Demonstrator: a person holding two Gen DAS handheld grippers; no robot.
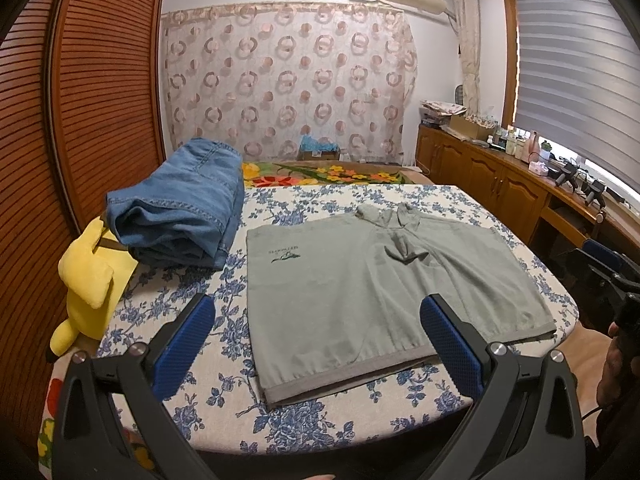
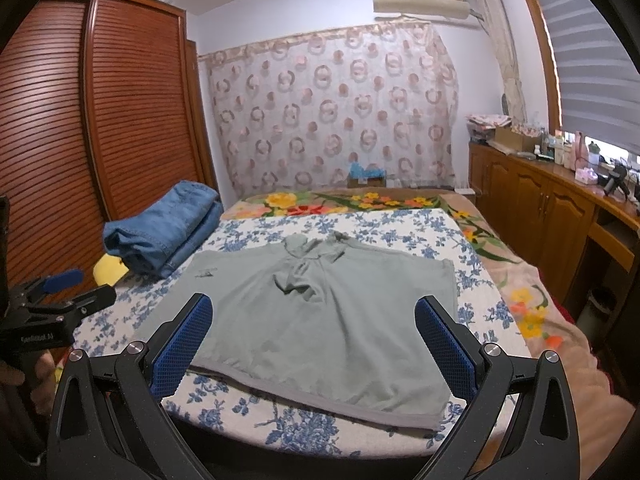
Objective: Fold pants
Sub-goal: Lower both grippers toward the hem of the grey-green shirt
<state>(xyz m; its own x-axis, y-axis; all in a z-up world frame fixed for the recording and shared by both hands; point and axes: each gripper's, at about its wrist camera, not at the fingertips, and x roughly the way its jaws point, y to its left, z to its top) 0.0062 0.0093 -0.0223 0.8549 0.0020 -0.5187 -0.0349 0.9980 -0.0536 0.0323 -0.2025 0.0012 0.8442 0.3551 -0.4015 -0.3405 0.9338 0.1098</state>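
Your left gripper hovers with its blue-padded fingers spread wide, holding nothing, just above the near hem of the grey shorts. Your right gripper does the same on its side, fingers apart and empty, over the same garment. Those grey shorts lie flat in the middle of the bed, on the blue-flowered white sheet, waistband toward you, with a small dark logo near the far left corner and some bunched folds at the middle. To the left, well clear of the shorts, a folded pair of blue jeans sits on the sheet beside the louvred wooden wardrobe, touching a yellow plush toy at the bed's edge. In the right wrist view your left gripper shows at the far left, held in your hand.
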